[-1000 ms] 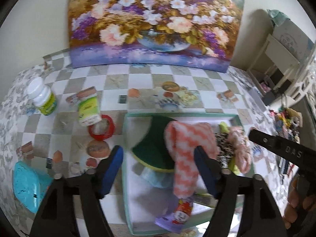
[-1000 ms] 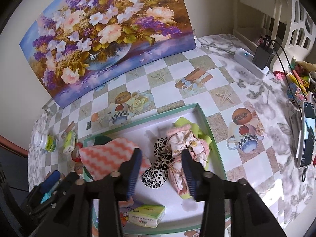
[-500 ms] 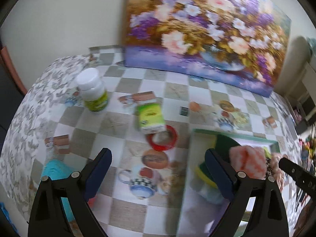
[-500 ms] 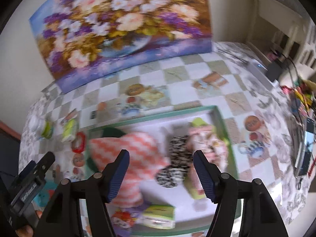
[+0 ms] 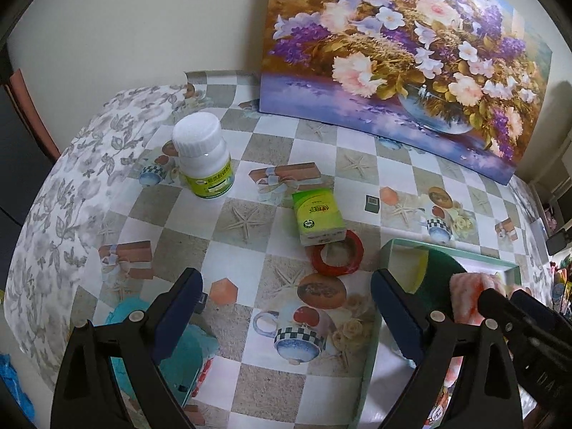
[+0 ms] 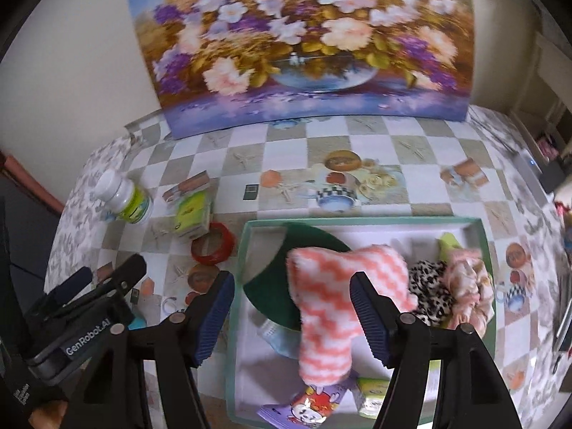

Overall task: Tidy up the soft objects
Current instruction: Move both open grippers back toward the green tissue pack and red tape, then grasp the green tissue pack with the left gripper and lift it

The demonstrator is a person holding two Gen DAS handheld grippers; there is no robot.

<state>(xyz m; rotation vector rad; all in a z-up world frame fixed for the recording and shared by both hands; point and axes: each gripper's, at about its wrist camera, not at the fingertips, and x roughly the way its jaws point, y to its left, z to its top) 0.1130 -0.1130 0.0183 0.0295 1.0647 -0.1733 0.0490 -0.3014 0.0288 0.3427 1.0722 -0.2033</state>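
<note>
A green-rimmed tray holds a pink-and-white zigzag cloth, a dark green pad, a leopard-print scrunchie, a pink scrunchie and a tissue pack. My right gripper is open above the tray's left part, empty. My left gripper is open and empty over the tablecloth left of the tray. A green tissue pack lies beyond it, with its end resting on a red tape ring. A teal soft thing lies at the near left.
A white bottle with a green label stands at the far left. A flower painting leans on the back wall. The table edge curves down at the left. Clutter and a phone lie at the far right.
My left gripper has swung left, off the tray and over the tablecloth. My right gripper has opened wider and shifted left over the zigzag cloth.
</note>
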